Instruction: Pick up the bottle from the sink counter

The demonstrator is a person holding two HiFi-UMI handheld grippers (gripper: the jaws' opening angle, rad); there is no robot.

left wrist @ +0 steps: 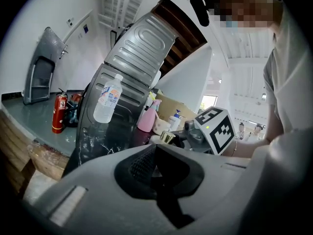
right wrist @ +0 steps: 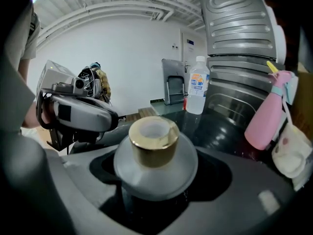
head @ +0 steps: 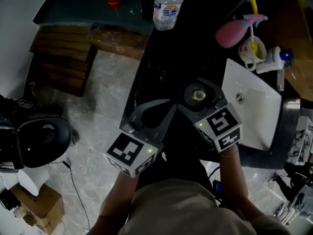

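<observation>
A small round bottle [head: 198, 95] with a gold cap stands on the black sink counter [head: 161, 67], just left of the white basin. My right gripper [head: 199, 86] reaches around it with its jaws wide. In the right gripper view the bottle [right wrist: 155, 151] sits in the hollow between the jaws, with a dark gap on each side, so the pads do not press on it. My left gripper [head: 164, 109] hovers just left of it, jaw tips together and nothing held. The left gripper view shows those jaws [left wrist: 159, 170] closed, with the gold cap [left wrist: 167, 137] beyond them.
A clear water bottle [head: 167, 6] stands at the counter's far end. A pink spray bottle [head: 234, 31] and a mug with a brush [head: 252, 50] stand behind the white basin [head: 254, 106]. Past the counter's left edge are floor and wooden steps [head: 63, 58].
</observation>
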